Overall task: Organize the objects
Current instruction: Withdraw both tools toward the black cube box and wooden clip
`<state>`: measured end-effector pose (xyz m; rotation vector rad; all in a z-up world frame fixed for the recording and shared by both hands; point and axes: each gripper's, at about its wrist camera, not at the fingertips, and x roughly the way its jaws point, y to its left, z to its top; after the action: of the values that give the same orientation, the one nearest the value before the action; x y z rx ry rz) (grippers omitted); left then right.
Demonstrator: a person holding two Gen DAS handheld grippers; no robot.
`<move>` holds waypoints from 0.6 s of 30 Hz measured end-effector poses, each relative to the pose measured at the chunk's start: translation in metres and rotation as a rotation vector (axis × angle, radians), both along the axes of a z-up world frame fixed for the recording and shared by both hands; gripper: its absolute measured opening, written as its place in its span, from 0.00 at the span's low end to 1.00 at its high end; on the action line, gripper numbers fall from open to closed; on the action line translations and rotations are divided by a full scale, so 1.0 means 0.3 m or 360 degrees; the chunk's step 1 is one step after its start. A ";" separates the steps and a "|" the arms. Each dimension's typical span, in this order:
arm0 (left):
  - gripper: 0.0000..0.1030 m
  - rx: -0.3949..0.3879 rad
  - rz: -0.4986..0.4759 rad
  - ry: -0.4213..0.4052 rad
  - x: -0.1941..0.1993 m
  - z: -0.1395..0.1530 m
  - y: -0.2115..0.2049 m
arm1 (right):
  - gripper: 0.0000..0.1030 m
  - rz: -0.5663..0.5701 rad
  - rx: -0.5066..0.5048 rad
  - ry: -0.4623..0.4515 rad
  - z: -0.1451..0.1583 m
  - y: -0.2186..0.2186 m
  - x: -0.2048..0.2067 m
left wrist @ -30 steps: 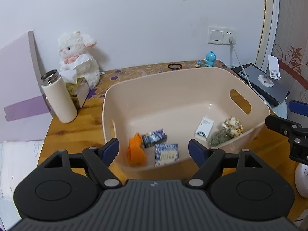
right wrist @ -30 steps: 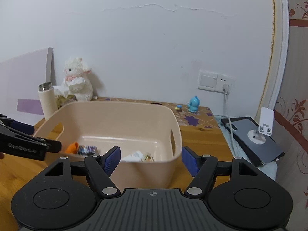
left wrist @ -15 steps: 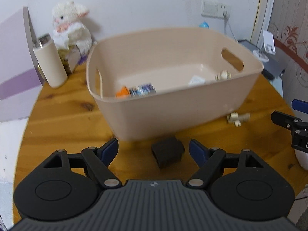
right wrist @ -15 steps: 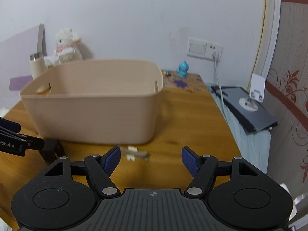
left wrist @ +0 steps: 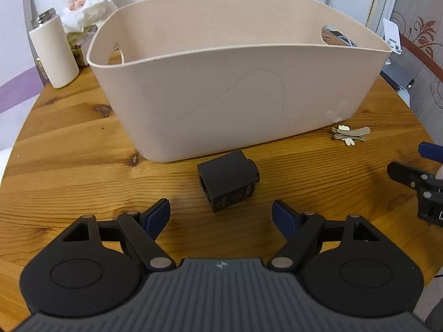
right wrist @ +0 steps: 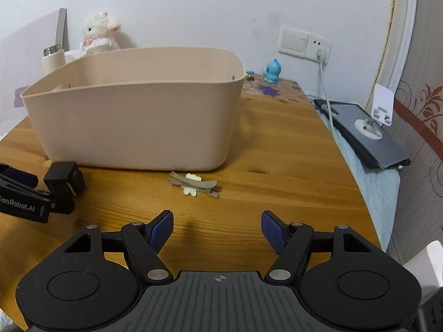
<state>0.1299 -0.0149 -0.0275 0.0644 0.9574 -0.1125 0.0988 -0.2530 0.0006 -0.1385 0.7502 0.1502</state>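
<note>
A beige plastic basket (left wrist: pixel 238 91) stands on the wooden table; its contents are hidden by its near wall. A small black box (left wrist: pixel 228 184) lies on the table just in front of it. My left gripper (left wrist: pixel 221 211) is open, low over the table, with the box just ahead between its fingers. A grey-and-cream hair clip (right wrist: pixel 193 184) lies in front of the basket (right wrist: pixel 138 110) on the right. My right gripper (right wrist: pixel 217 228) is open and empty, a short way behind the clip. The box (right wrist: pixel 65 186) and left gripper show at the left of the right wrist view.
A cream thermos (left wrist: pixel 54 52) and a white plush lamb (left wrist: pixel 88 2) stand behind the basket on the left. A blue toy figure (right wrist: pixel 272 72) stands at the back. A dark tablet with a white stand (right wrist: pixel 365 130) lies off the table's right edge.
Both grippers have come down from above the basket to table height in front of it. The black box and the hair clip have come into view. Both grippers stay open.
</note>
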 end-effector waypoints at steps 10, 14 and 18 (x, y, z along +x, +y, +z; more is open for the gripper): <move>0.79 -0.0048 0.0084 -0.0019 0.041 -0.024 -0.008 | 0.71 0.0027 0.0023 0.0039 -0.059 0.025 0.068; 0.79 -0.0033 0.0104 -0.0037 0.054 -0.027 -0.011 | 0.71 0.0013 0.0085 0.0063 -0.082 0.042 0.107; 0.77 -0.0045 0.0148 -0.0040 0.062 -0.023 -0.001 | 0.71 -0.0003 0.0098 0.0036 -0.097 0.065 0.134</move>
<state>0.1484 -0.0153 -0.0345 -0.0050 0.9320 -0.0392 0.1390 -0.2335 -0.0284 -0.0775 0.7677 0.1731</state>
